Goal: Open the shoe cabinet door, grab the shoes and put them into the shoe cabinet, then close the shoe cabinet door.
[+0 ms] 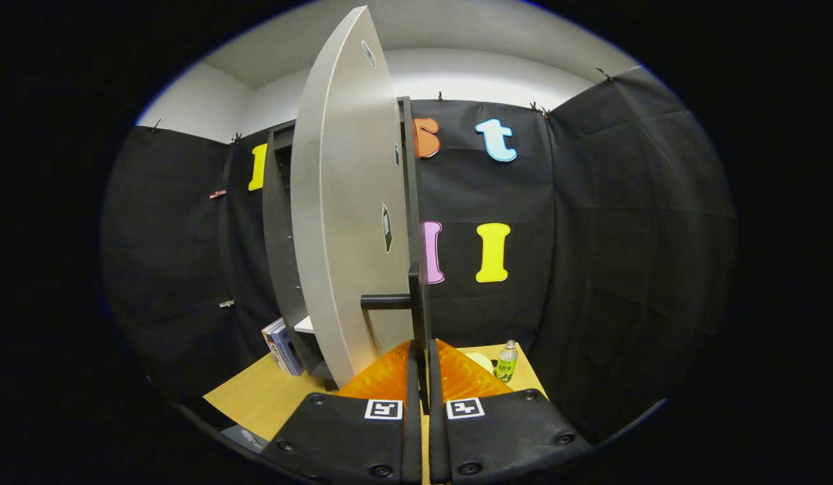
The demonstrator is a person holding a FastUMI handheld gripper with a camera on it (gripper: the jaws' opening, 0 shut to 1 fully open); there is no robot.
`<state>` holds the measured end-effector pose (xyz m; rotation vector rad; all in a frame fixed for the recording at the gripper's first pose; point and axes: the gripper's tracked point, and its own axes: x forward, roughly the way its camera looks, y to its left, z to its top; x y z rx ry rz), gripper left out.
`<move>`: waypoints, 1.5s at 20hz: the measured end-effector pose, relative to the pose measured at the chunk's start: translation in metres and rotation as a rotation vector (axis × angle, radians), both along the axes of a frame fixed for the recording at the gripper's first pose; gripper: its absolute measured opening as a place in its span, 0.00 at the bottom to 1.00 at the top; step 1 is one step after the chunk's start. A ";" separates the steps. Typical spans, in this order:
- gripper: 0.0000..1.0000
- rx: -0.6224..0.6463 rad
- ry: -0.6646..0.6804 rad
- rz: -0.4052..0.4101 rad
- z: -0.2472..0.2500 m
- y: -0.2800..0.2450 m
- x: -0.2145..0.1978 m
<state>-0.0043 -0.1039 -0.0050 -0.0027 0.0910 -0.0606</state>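
Close up, the gripper (421, 377) jaws pinch narrowly on the dark edge of the open shoe cabinet door (349, 222), cabinet (279, 236) behind at left, bottle (506, 361) far right on the bench (268, 394).

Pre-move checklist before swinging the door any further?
1. Grip: gripper fingers nearly closed on the door free edge, just below the handle. Firm clamp: cannot tell.
2. Door state: swung partly open, seen almost edge-on, cabinet interior visible behind it: ok.
3. Opening wide enough for shoes: cannot tell.
4. Swing path: bottle stands on the table beyond the fingers, clear of the door: ok.
5. Books lean against the cabinet's base on the far side of the door, not in its swing: ok.
6. Shoes located: cannot tell.
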 end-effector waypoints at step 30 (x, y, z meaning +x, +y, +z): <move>0.32 0.018 0.172 0.149 -0.126 0.140 0.106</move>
